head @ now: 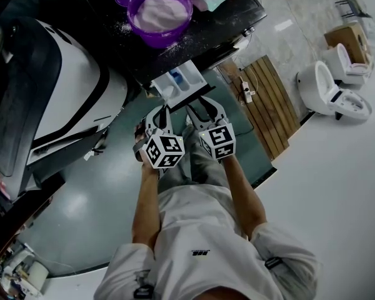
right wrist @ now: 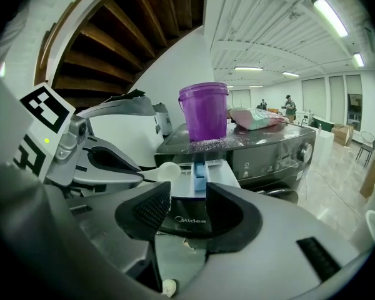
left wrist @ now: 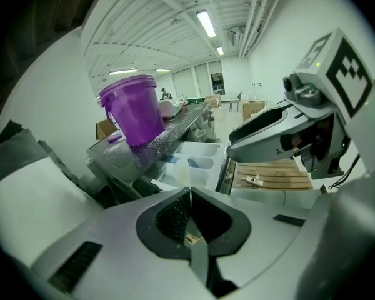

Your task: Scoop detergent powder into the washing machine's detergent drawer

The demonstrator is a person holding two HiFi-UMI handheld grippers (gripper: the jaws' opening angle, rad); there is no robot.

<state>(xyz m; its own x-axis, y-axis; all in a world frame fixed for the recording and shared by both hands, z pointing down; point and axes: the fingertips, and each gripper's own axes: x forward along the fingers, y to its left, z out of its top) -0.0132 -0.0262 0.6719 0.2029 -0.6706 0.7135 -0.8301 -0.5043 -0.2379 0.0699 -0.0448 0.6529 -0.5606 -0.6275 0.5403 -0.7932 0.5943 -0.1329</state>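
Left claw [left wrist: 190, 195] clamped on a thin white scoop [right wrist: 167, 170] - its bowl just ahead, by the pulled-out detergent drawer [right wrist: 220, 177]. Right claw [right wrist: 187, 195] jaws apart, empty. Beyond both, purple bucket [head: 159, 39] on the washer [right wrist: 269, 145] - white powder [head: 159, 11] inside.

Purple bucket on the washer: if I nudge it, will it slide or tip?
The purple bucket looks well filled with powder, so probably heavy and steady. Spilled granules on the washer top may let it skid. It is open-topped, so a jolt could spill some.
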